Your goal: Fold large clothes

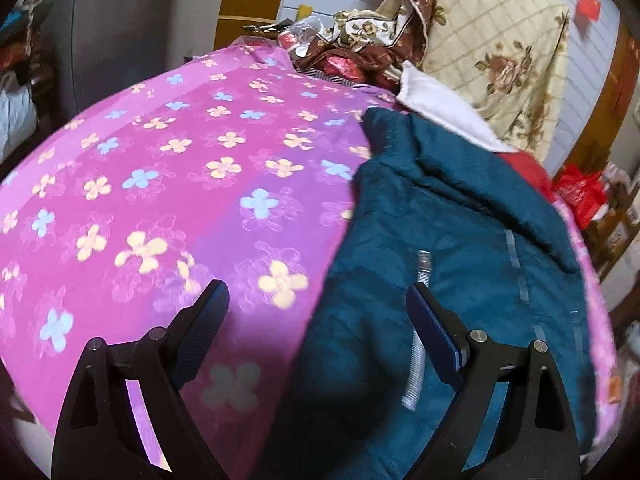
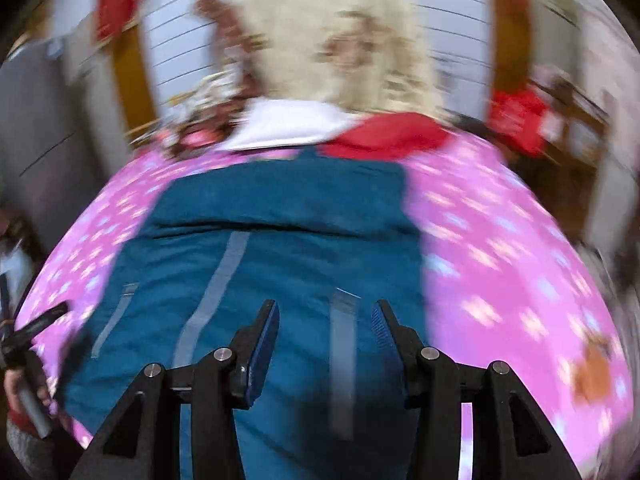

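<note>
A large teal jacket (image 1: 460, 240) with pale zip strips lies on a pink flowered bedsheet (image 1: 160, 168). My left gripper (image 1: 318, 300) is open and empty, hovering over the jacket's left edge where it meets the sheet. In the blurred right wrist view the jacket (image 2: 280, 248) lies spread in the middle of the sheet (image 2: 500, 248). My right gripper (image 2: 325, 316) is open and empty just above the jacket's near part. The left gripper also shows at the far left edge of the right wrist view (image 2: 40, 326), held in a hand.
A cream floral quilt (image 1: 500, 52) is piled at the far side of the bed, with a white cloth (image 1: 444, 108) and a red cloth (image 2: 384, 136) beside the jacket's far end. Brown patterned bedding (image 1: 360, 48), red bags (image 1: 580, 196) and wooden furniture stand around.
</note>
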{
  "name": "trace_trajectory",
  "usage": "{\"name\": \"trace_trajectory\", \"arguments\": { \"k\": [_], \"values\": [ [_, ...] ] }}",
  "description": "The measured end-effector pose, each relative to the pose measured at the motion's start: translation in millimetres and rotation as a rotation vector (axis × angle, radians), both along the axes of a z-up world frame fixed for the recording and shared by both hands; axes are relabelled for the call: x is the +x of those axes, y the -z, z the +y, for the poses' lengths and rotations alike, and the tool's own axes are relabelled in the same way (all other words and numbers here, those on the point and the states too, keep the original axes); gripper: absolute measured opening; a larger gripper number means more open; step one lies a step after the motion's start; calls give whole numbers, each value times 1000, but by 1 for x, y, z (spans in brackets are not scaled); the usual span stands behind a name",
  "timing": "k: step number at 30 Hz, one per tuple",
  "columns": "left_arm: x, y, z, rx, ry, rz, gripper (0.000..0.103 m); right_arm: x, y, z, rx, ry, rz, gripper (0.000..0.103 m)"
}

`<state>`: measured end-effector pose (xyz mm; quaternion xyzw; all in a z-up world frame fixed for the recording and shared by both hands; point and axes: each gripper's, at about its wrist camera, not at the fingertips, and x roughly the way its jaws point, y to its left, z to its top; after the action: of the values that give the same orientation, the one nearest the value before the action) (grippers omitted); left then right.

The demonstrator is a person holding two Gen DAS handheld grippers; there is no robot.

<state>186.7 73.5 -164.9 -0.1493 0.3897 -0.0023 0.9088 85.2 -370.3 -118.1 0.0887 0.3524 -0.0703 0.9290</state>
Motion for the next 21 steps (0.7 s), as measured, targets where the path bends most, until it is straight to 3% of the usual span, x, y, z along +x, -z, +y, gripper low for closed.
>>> {"name": "trace_trajectory", "arguments": {
  "k": [3, 6, 14, 21],
  "values": [
    [-13, -11, 3, -71, -2, -2, 91, -26, 20, -51, 138, 96, 32, 46],
    [-13, -15, 5, -67, 15, 36, 91, -41, 49, -85, 241, 168, 44, 46],
    [-1, 14, 8, -129, 53, 185, 91, -43, 110, -119, 381, 143, 107, 46],
    [21, 40, -2, -208, 134, 262, 91, -41, 129, -123, 504, 103, 92, 46]
  ]
}}
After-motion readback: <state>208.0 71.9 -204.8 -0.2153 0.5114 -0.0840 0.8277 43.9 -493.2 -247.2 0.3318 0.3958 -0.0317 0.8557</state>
